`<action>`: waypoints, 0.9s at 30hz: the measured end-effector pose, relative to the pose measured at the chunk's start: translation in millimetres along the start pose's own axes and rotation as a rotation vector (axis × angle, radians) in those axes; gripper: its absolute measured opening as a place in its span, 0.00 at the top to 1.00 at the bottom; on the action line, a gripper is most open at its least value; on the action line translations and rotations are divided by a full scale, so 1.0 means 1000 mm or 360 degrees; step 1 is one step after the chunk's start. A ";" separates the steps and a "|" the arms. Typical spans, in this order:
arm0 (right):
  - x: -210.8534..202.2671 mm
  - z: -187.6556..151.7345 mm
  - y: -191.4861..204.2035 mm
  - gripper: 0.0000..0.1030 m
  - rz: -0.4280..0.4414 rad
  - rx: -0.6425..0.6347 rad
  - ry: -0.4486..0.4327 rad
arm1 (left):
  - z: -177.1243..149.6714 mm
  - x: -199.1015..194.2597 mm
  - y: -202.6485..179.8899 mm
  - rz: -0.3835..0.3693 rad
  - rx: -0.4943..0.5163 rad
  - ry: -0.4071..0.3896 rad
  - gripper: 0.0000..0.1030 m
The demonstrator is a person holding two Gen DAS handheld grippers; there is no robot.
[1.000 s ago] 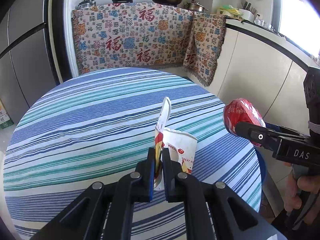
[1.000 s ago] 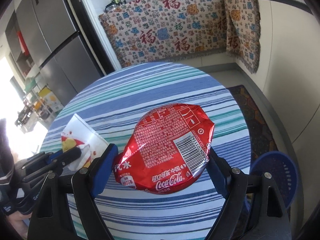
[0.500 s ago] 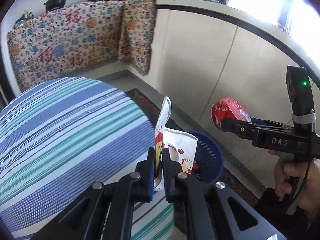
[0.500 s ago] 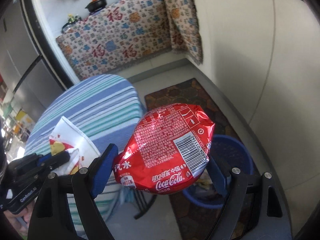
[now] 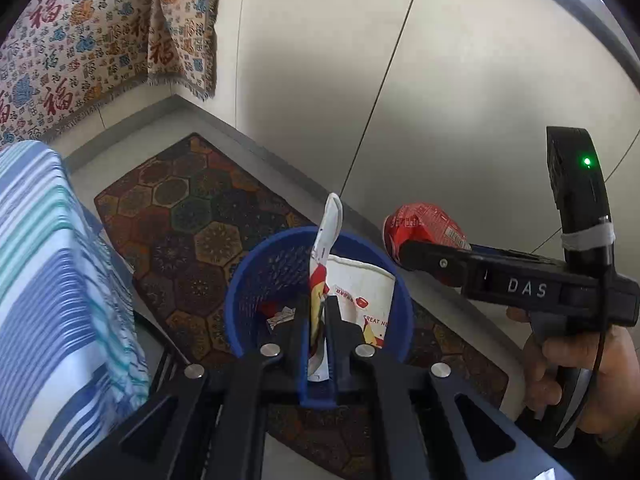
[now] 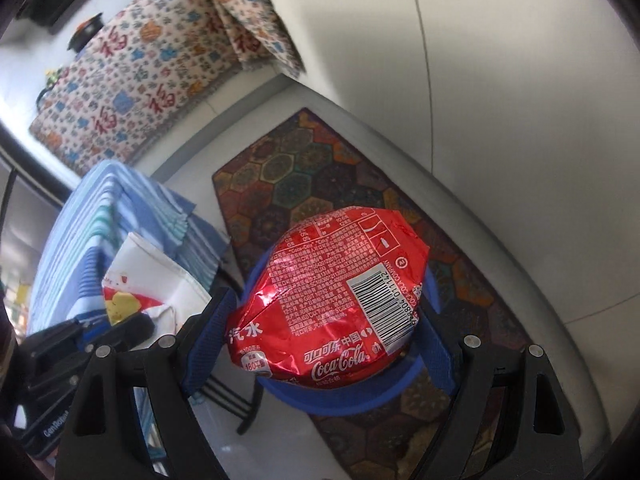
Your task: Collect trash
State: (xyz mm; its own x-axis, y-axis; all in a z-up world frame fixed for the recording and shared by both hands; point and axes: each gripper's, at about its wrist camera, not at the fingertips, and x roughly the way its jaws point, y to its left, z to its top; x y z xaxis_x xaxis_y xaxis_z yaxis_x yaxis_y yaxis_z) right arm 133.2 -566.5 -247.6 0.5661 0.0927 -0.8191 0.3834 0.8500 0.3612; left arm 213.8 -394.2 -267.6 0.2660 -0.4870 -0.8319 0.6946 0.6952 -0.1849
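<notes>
Nearest in the left wrist view, left gripper [image 5: 319, 344], jaws pressed together, pinching a flattened paper cup [image 5: 352, 300] by its torn edge, a white strip of it sticking upward. Directly below and behind the cup, a blue basket [image 5: 248, 280] on the floor, scraps of paper and something red in its bottom. To the right, right gripper [image 6: 320, 320], jaws spread wide yet clamped on both sides of a crushed red Coca-Cola can [image 6: 332, 296], barcode facing the camera, hanging above the basket's rim; a hand [image 5: 576, 364] wrapped round its handle. On the left, striped tablecloth [image 5: 52, 280] draping down beside the basket. Under the basket, a hexagon-patterned rug [image 5: 192, 208]. Farther back, pale cabinet panels [image 5: 460, 80] and a patterned cloth [image 5: 100, 36] with red characters hanging over the counter front.
</notes>
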 end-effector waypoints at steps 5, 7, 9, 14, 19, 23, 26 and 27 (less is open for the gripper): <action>0.027 0.005 -0.025 0.16 0.0052 0.0174 0.0017 | 0.001 0.038 0.006 0.0030 0.0005 0.0054 0.90; 0.040 0.005 -0.036 0.14 0.0106 0.0263 0.0034 | 0.004 0.050 0.008 0.0019 -0.0001 0.0087 0.72; 0.050 0.005 -0.046 0.00 0.0145 0.0360 0.0041 | 0.007 0.058 0.010 0.0001 -0.0024 0.0092 0.53; 0.040 0.004 -0.061 0.01 0.0129 0.0456 -0.0006 | 0.012 0.047 0.005 0.0050 0.0002 0.0014 0.51; 0.000 0.008 -0.044 0.00 -0.0011 0.0283 -0.0046 | 0.015 -0.005 -0.008 0.0085 0.0031 -0.0106 0.30; -0.045 -0.002 -0.023 0.00 -0.0159 0.0098 -0.0054 | 0.005 -0.058 -0.023 0.0078 0.0067 -0.0192 0.13; -0.083 -0.023 -0.008 0.00 -0.0329 -0.0033 -0.0051 | -0.007 -0.090 -0.036 0.0151 0.0080 -0.0198 0.00; -0.093 -0.030 -0.005 0.00 -0.0385 -0.0055 -0.0049 | -0.012 -0.100 -0.040 0.0190 0.0086 -0.0216 0.00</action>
State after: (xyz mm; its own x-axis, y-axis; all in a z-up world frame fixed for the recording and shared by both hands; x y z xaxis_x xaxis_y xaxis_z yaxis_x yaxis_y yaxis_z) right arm 57.1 -563.8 -186.7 0.4829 -0.1311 -0.8658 0.4856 0.8629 0.1401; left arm 151.5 -366.9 -183.4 0.4337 -0.4720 -0.7675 0.6868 0.7246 -0.0575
